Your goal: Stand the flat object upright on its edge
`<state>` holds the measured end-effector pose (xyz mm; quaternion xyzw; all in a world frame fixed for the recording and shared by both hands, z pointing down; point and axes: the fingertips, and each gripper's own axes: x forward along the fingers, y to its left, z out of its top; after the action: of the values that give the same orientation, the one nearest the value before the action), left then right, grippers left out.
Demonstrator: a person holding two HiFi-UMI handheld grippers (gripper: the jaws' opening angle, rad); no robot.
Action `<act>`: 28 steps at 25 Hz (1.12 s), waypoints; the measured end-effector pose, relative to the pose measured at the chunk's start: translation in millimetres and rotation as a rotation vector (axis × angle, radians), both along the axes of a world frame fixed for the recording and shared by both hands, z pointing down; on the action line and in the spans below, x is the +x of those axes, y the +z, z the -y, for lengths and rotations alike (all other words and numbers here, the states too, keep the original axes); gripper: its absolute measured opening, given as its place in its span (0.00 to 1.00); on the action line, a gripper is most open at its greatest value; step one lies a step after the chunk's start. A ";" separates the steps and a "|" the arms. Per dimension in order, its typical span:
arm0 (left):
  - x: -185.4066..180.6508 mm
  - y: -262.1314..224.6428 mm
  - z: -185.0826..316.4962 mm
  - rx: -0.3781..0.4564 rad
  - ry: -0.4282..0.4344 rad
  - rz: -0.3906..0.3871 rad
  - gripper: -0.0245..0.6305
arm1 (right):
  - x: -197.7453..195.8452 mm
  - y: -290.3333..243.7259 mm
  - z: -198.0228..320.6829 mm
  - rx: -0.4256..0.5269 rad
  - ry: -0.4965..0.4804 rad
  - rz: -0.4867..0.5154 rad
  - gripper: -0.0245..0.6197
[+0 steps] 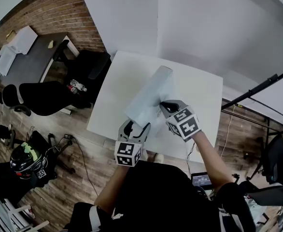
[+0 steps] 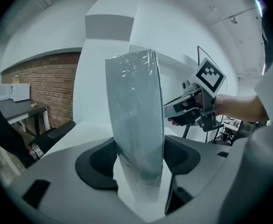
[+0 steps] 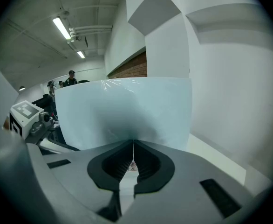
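Note:
A flat pale-blue pack (image 1: 148,98) in clear plastic wrap hangs tilted over the white table (image 1: 117,81), held from the near side by both grippers. My left gripper (image 1: 137,127) is shut on its lower end. In the left gripper view the pack (image 2: 134,115) rises edge-on between the dark pads (image 2: 99,164) of the left gripper (image 2: 141,171). My right gripper (image 1: 164,105) is shut on the pack's right edge. In the right gripper view the broad face of the pack (image 3: 127,111) fills the middle, and the right gripper (image 3: 133,146) pinches its thin rim.
A black office chair (image 1: 91,64) and a dark desk (image 1: 30,62) stand left of the table. A helmet (image 1: 23,161) and cables lie on the wooden floor. A black pole (image 1: 257,88) slants at the right. A white wall rises behind the table.

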<state>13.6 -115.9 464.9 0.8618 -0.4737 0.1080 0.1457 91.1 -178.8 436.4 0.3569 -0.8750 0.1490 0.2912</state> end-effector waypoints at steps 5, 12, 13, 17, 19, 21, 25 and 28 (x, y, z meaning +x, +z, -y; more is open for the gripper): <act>4.3 0.6 23.5 0.015 0.027 0.035 0.50 | 4.8 0.4 24.7 -0.003 0.038 0.007 0.10; 1.6 -2.1 53.0 0.042 0.025 0.071 0.50 | -1.0 -3.5 54.8 0.003 0.073 0.002 0.10; 1.1 -2.4 56.1 0.048 0.025 0.076 0.50 | -1.7 -3.6 58.0 0.003 0.077 0.000 0.10; -0.5 0.1 68.0 0.064 0.017 0.098 0.50 | -0.5 3.0 71.6 0.021 0.075 -0.028 0.10; -2.3 1.6 74.4 0.071 0.011 0.098 0.50 | -2.8 3.9 78.2 0.025 0.066 -0.037 0.10; -4.9 1.8 81.5 0.071 0.007 0.088 0.50 | -8.0 0.7 84.6 0.022 0.065 -0.034 0.10; -9.9 2.2 93.2 0.064 -0.001 0.079 0.50 | -13.8 -2.2 96.7 0.022 0.060 -0.033 0.10; -13.2 0.7 100.8 0.060 -0.013 0.067 0.50 | -16.5 -3.0 104.8 0.024 0.049 -0.022 0.10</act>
<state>0.4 -216.7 465.6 0.8587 -0.4868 0.1215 0.1046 74.6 -283.6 433.4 0.3834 -0.8645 0.1418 0.2926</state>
